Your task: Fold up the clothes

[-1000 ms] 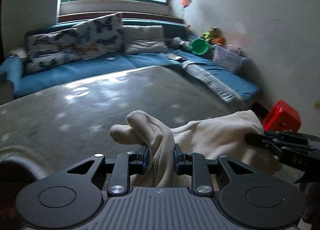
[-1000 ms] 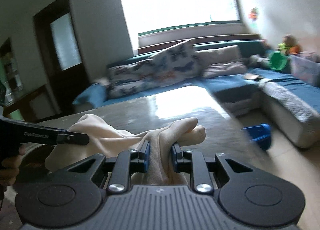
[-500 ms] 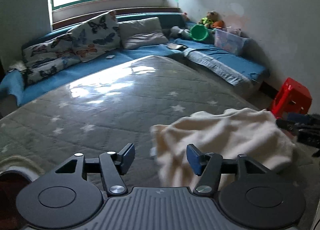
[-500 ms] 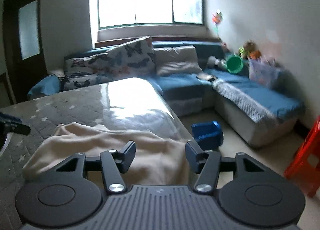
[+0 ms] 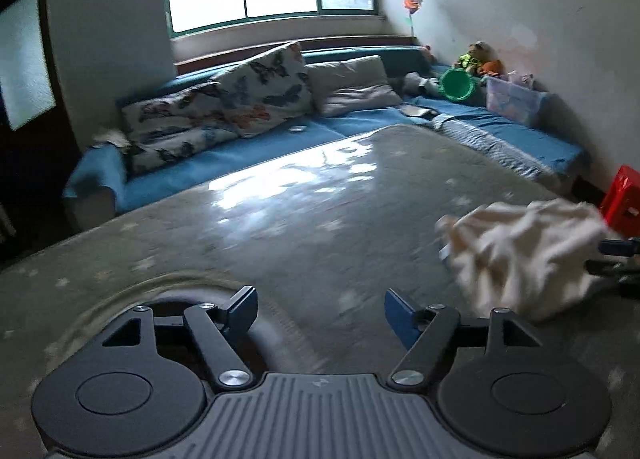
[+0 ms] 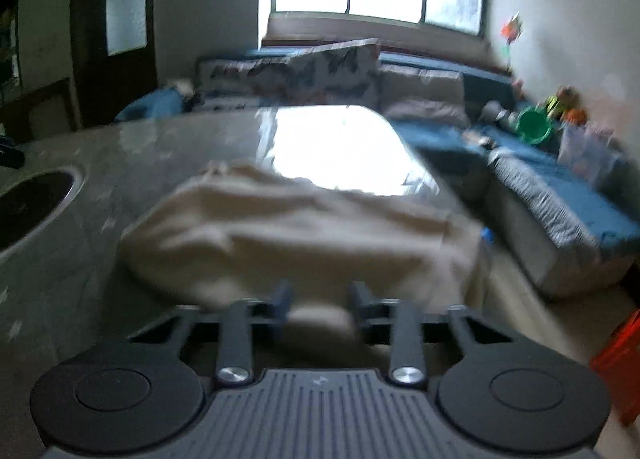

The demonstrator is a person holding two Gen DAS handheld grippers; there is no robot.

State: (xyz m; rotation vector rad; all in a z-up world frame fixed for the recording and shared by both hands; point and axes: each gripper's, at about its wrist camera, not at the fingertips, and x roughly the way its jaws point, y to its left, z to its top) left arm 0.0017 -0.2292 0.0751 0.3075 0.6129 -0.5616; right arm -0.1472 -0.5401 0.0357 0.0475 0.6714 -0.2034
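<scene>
One crumpled cream fabric garment point(image 5: 520, 255) lies on one grey star-patterned table cover point(image 5: 304, 227), with two butterfly-print cushions point(image 5: 264, 93), one plain grey cushion point(image 5: 352, 85), one green plastic bowl point(image 5: 458, 84) and one red plastic stool point(image 5: 622, 201).

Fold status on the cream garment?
Done: cream garment lies in a rough, rumpled fold at the table edge. In hand: right gripper is closing on its near hem; left gripper is opening, nothing between its fingers. Left: smooth it and make further folds.
</scene>
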